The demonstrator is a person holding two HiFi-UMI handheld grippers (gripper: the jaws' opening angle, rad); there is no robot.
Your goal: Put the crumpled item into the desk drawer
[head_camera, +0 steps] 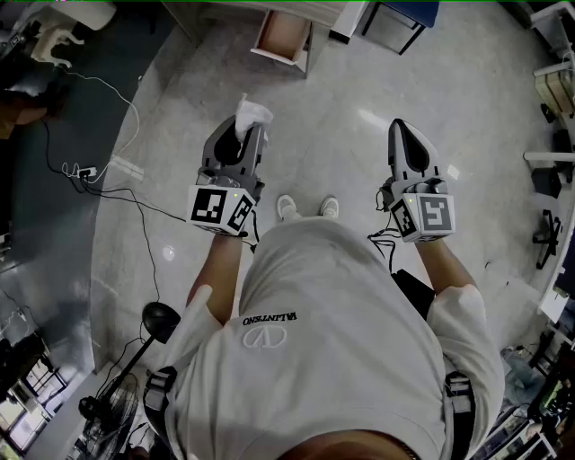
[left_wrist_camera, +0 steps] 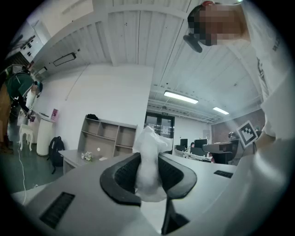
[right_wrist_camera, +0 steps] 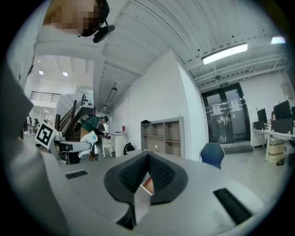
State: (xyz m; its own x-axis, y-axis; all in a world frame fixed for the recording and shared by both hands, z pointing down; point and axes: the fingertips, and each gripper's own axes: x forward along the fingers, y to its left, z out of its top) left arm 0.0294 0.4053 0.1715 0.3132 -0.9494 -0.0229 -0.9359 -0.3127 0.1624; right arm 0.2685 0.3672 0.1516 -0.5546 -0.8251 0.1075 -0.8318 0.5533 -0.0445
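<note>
My left gripper (head_camera: 243, 128) is shut on a white crumpled item (head_camera: 252, 113), which sticks up past the fingertips. In the left gripper view the crumpled item (left_wrist_camera: 150, 144) fills the gap between the dark pads (left_wrist_camera: 123, 174) of that gripper (left_wrist_camera: 148, 160). My right gripper (head_camera: 402, 128) is held level to the right, and in its own view this gripper (right_wrist_camera: 146, 156) has its jaw tips meeting with nothing between them. An open drawer (head_camera: 284, 38) with a brown inside stands out from the desk at the far end of the floor, well ahead of both grippers.
Cables (head_camera: 99, 171) trail over the floor at the left. A blue chair (head_camera: 401, 18) stands to the right of the drawer. A black lamp (head_camera: 160, 316) is low at the left. An open shelf unit (left_wrist_camera: 108, 138) lines the far wall. Another person (right_wrist_camera: 92, 126) stands in the background.
</note>
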